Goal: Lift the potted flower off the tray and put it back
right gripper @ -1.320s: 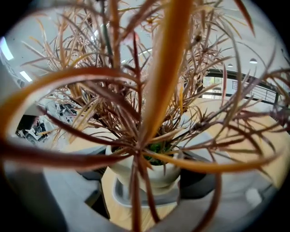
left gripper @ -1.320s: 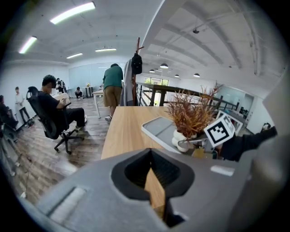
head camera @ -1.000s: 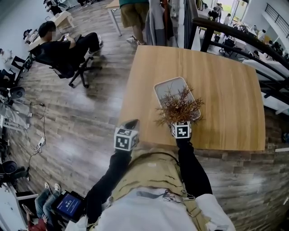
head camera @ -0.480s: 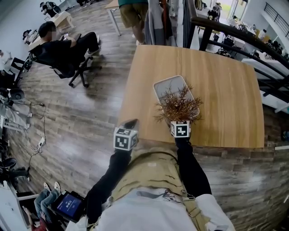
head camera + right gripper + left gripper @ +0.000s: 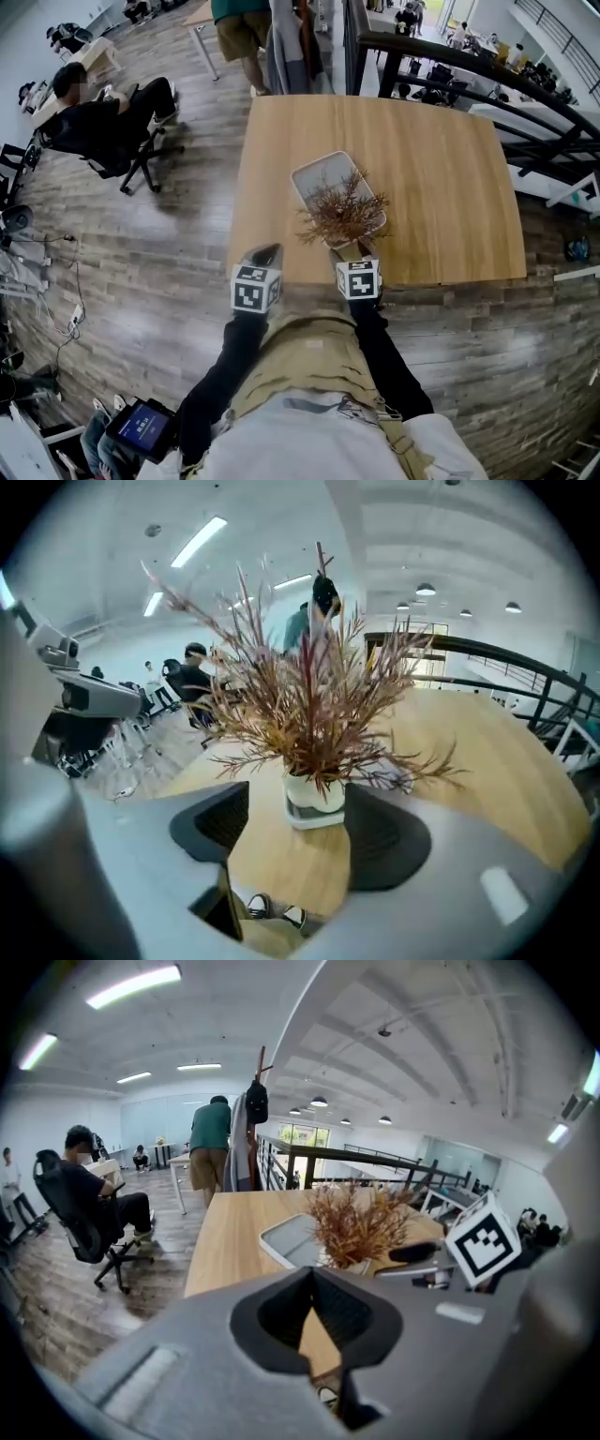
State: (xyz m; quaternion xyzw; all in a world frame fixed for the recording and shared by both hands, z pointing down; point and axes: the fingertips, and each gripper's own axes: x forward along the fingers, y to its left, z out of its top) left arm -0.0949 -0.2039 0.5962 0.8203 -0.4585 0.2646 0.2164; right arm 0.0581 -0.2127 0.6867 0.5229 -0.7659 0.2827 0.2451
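1. The potted flower [image 5: 342, 211] is being found on the tray [image 5: 319, 175], apparently at the corner nearest the person. Its base is being hidden by foliage [image 5: 309, 696] in the head view, so the exact seat cannot be confirmed.
2. The pot [image 5: 314, 794] is being framed by the tips of the right tongs [image 5: 298, 803], whose jaws have just been closing. One pad is being seen at or against the pot wall, while a gap is being left at the other. The pot is not being gripped.
3. The left tongs [image 5: 314, 1279] are being held closed, tips together, with nothing between them. They are being kept near the tabletop's [image 5: 441, 187] near corner, apart from the tray.
4. Risk judged: if one pad is being pressed in first, the pot is likely to be shoved sideways or tipped, as the wide foliage is making it top-heavy.
5. Risk judged: a hold being taken only at the tips is likely to slip during the lift.
6. Risk judged: the tray rim is likely to catch the base on return, and the near tabletop edge is leaving little margin for a fall.
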